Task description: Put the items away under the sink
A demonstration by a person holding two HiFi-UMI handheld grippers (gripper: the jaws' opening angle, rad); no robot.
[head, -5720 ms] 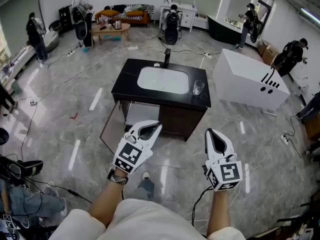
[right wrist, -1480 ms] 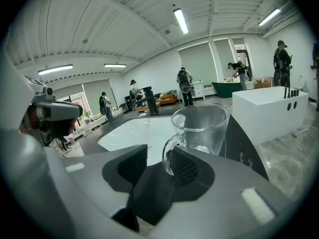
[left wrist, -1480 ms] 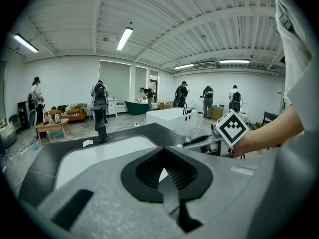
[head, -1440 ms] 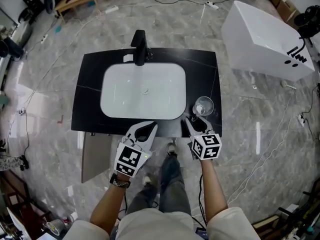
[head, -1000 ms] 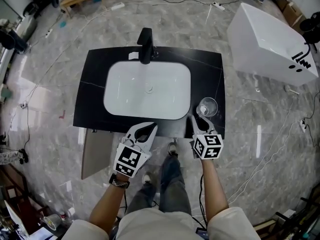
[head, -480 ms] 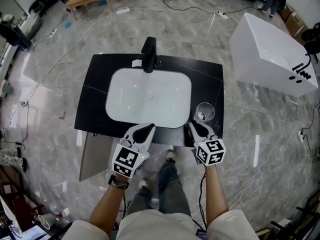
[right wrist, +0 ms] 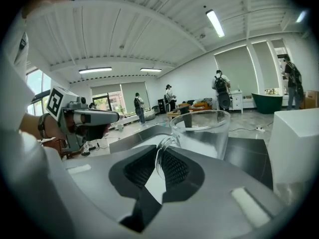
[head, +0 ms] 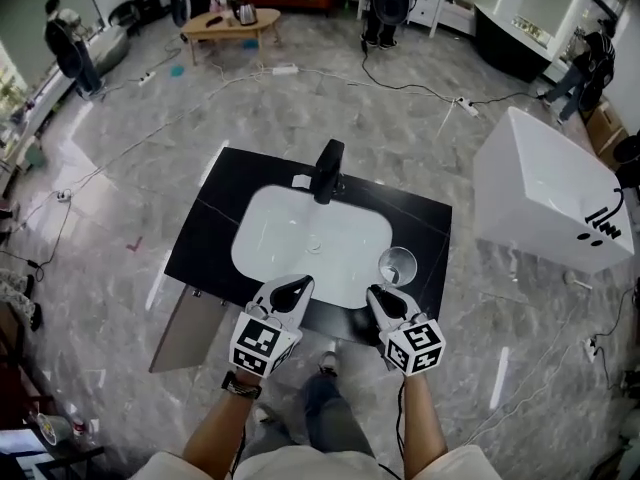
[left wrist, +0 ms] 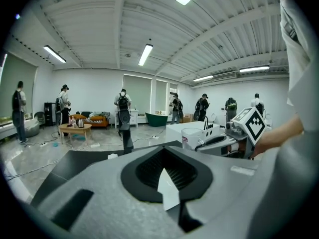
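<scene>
The mug (head: 397, 265) is clear glass, the countertop (head: 205, 243) glossy black, the basin (head: 285, 248) smooth white.

Black counter (head: 205, 238) with white basin (head: 300, 243), black faucet (head: 327, 171) at back. At basin's front edge, left gripper (head: 297, 285); beside it right gripper (head: 379, 294), tip at a glass (head: 396, 266) right of the basin. Open cabinet door (head: 185, 328) lower left. White tub (head: 545, 203) right.

Seconds ago the person stood well back from the sink (head: 300, 243); now they stand right at its front edge. The right gripper (head: 378, 295), then well apart from the glass (head: 397, 265), has closed on its handle. The glass has left its spot on the black tabletop (head: 210, 238) and now shows against the sink's right rim. The left gripper (head: 296, 286) has come forward over the sink's front rim.
</scene>
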